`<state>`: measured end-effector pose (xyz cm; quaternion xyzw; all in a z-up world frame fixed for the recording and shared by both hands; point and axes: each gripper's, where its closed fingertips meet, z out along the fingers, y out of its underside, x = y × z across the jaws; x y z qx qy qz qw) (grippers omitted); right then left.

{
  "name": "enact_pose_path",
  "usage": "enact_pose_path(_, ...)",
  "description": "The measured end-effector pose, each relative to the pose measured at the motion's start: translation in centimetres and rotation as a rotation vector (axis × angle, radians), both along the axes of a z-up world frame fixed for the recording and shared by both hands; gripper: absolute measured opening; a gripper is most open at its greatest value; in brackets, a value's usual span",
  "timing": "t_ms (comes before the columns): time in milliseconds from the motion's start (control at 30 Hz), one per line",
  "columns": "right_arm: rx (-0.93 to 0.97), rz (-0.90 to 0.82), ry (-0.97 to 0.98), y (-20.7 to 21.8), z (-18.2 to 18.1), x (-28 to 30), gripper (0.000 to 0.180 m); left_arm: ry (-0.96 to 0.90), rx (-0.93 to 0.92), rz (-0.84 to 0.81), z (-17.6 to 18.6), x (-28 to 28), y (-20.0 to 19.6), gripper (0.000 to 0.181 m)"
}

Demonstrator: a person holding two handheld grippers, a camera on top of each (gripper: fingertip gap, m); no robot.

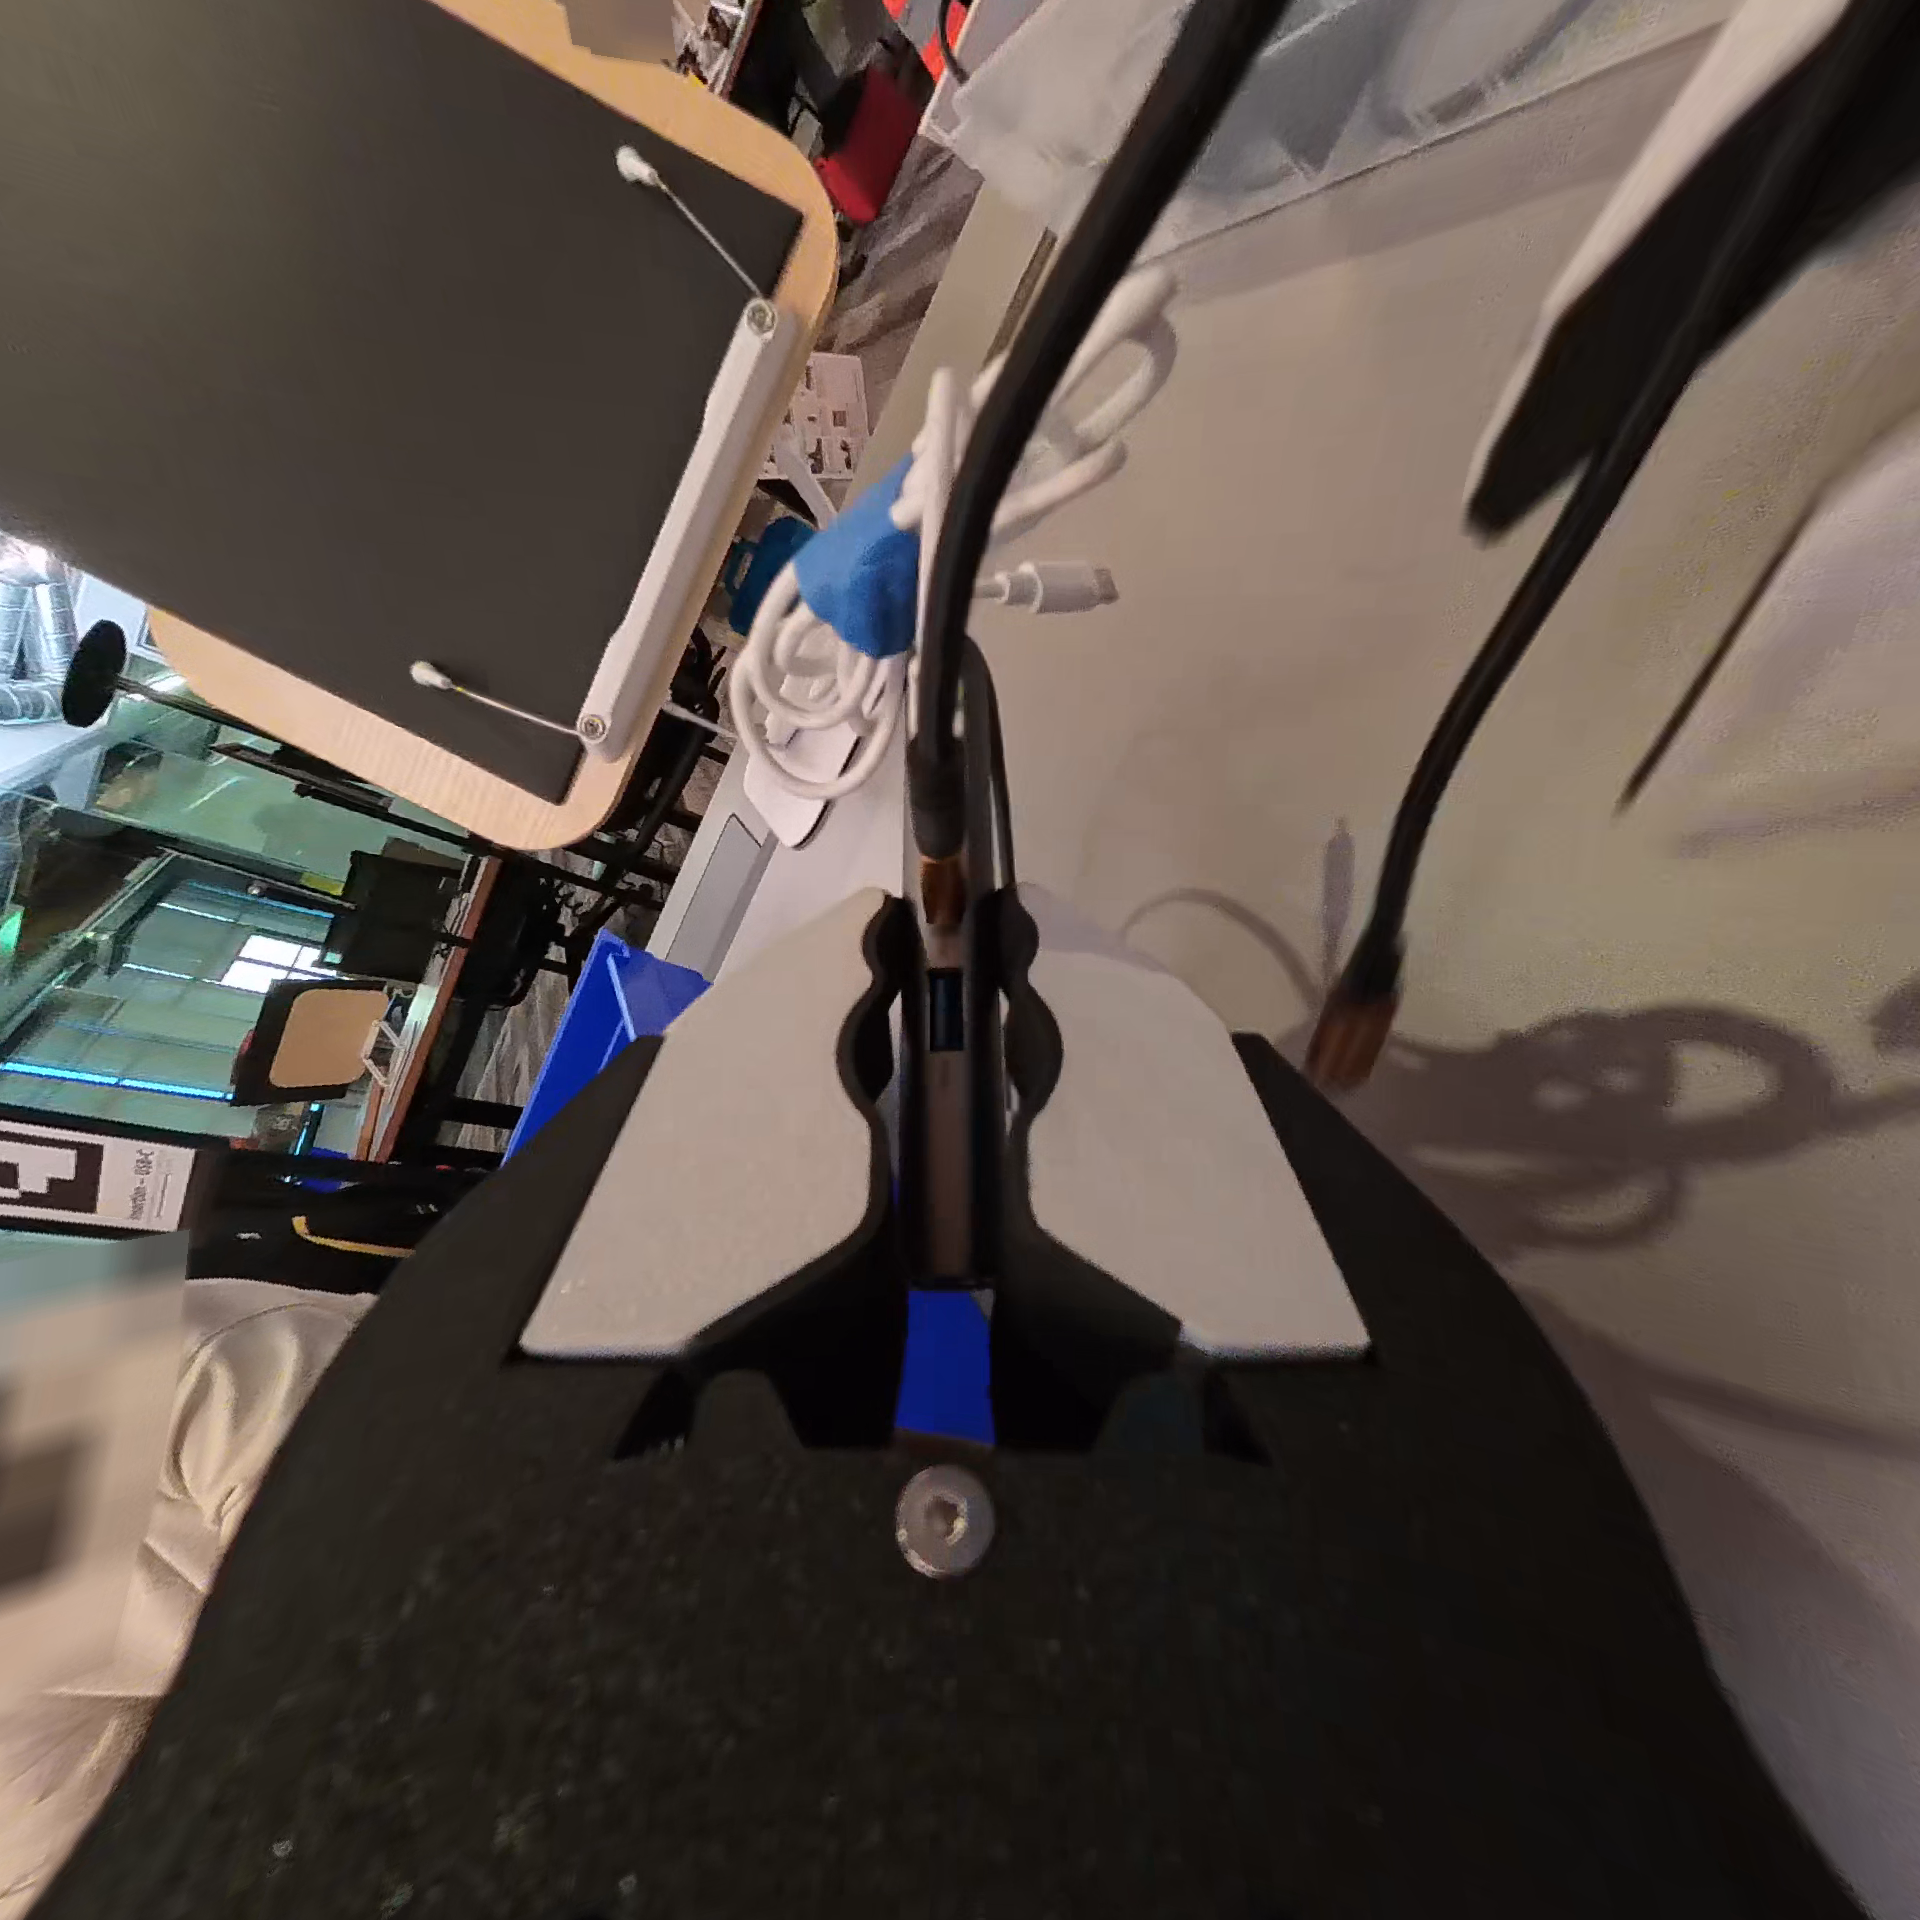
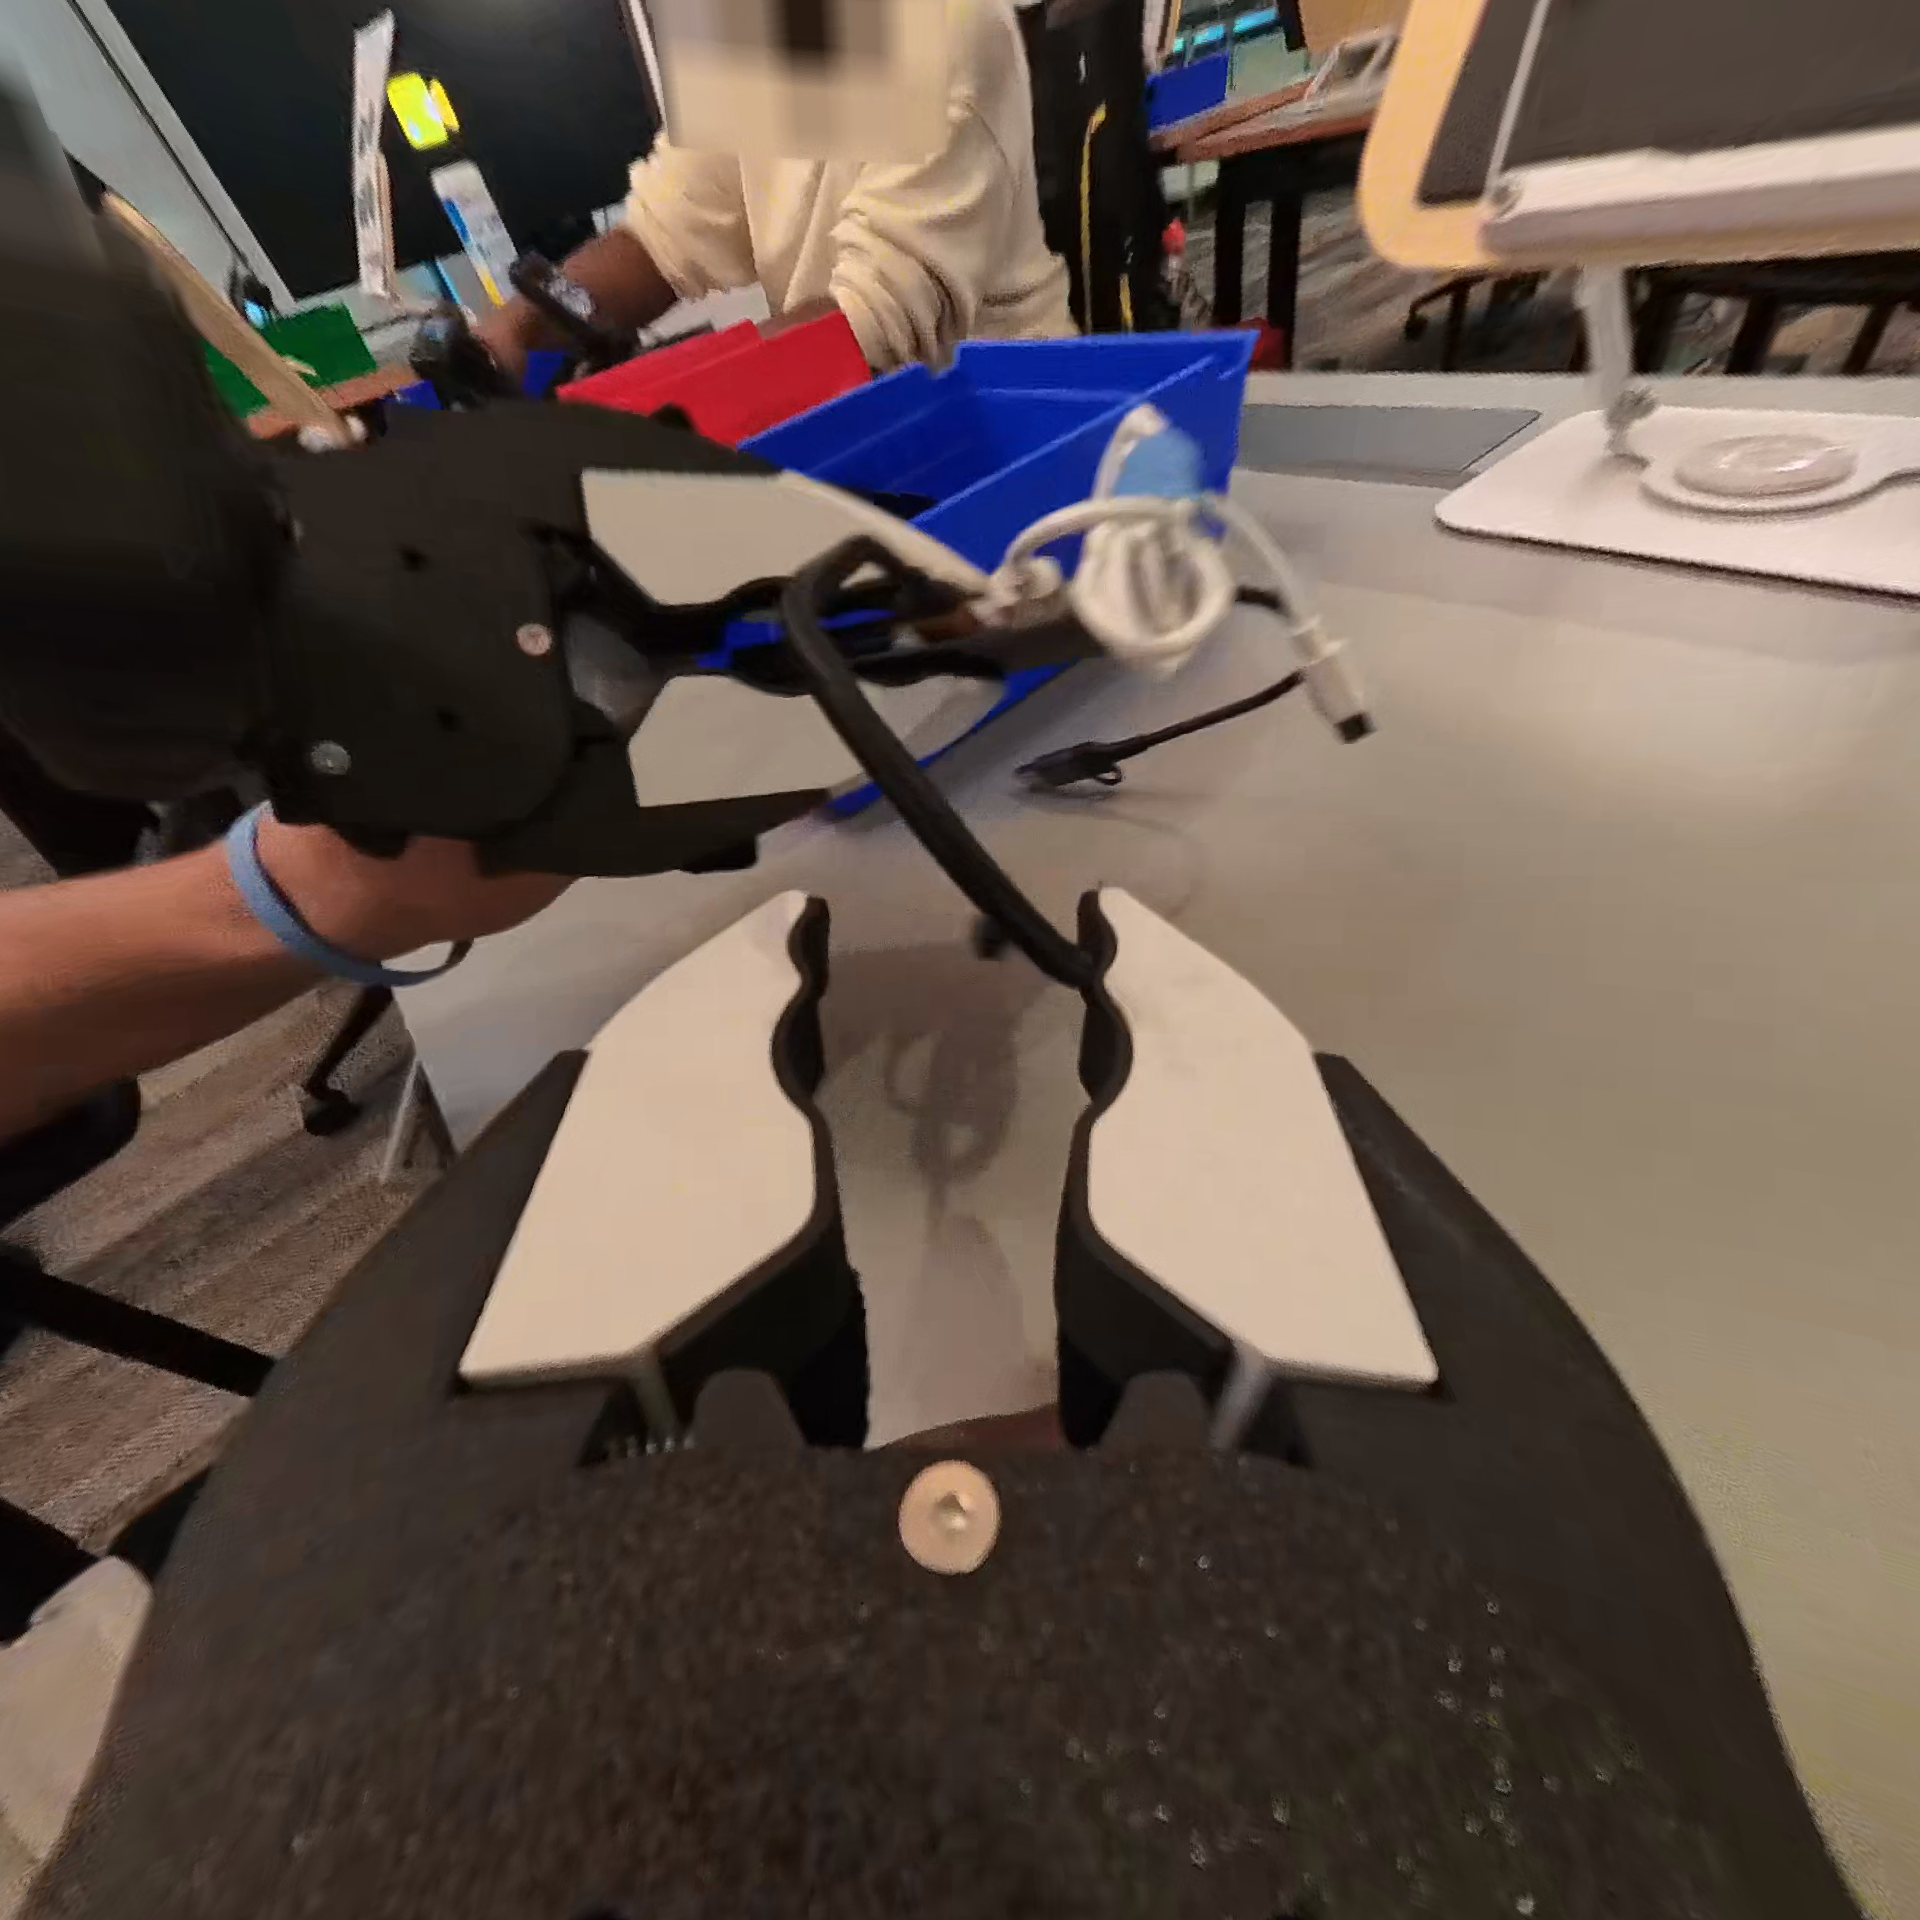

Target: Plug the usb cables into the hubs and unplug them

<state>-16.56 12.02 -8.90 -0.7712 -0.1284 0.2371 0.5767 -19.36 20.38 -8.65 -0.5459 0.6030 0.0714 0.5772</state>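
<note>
Grey table [image 2: 1558, 935], claw-clamped hub [image 1: 948, 1122]

Grey table [image 2: 1558, 935], patterned carpet [image 2: 156, 1195], blue bins [image 2: 1039, 416].

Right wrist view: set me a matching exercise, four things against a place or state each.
Things:
1. left claw
2. right claw
3. white cable bundle
4. blue bin

Places or states:
A. open, a black cable touching one finger
B. standing on the grey table behind the claws
C. dangling in the air at the hub's end
D. shut on the hub

Pairs: 1-D, 2-A, 3-C, 4-B
</note>
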Motion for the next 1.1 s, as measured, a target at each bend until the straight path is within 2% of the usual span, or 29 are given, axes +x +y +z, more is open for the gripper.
enact_pose_path(67,-0.022,-0.047,-0.020,1.0,-0.5,-1.0,0.049,0.001,0.017,0.007,0.2,0.3,-0.4,0.017)
enact_pose_path(233,0.088,-0.079,0.076,2.4,2.2,-1.2,0.045,0.025,0.042,0.031,0.2,0.7,-1.2,0.016)
enact_pose_path(433,0.082,-0.183,-0.094,1.1,1.6,4.8,0.046,0.101,0.104,0.140,-0.3,-2.0,1.9,0.017)
enact_pose_path(600,0.201,-0.131,-0.257,0.3,3.8,2.9,0.046,0.166,0.136,0.123,-1.5,-1.0,1.3,0.016)
enact_pose_path(700,0.121,-0.022,-0.282,1.2,1.9,0.5,0.039,0.184,0.180,0.078,-1.4,0.3,-0.3,0.016)
enact_pose_path(833,0.039,0.042,-0.206,1.6,0.6,-0.3,0.028,0.218,0.240,0.035,-1.6,1.4,-2.1,0.016)
enact_pose_path(967,0.002,0.007,-0.229,1.7,-0.5,0.2,0.021,0.231,0.243,0.007,-2.3,2.0,-3.0,0.016)
enact_pose_path(1100,-0.005,-0.026,-0.249,2.0,-1.2,0.2,0.021,0.238,0.237,0.001,-2.5,2.3,-3.2,0.016)
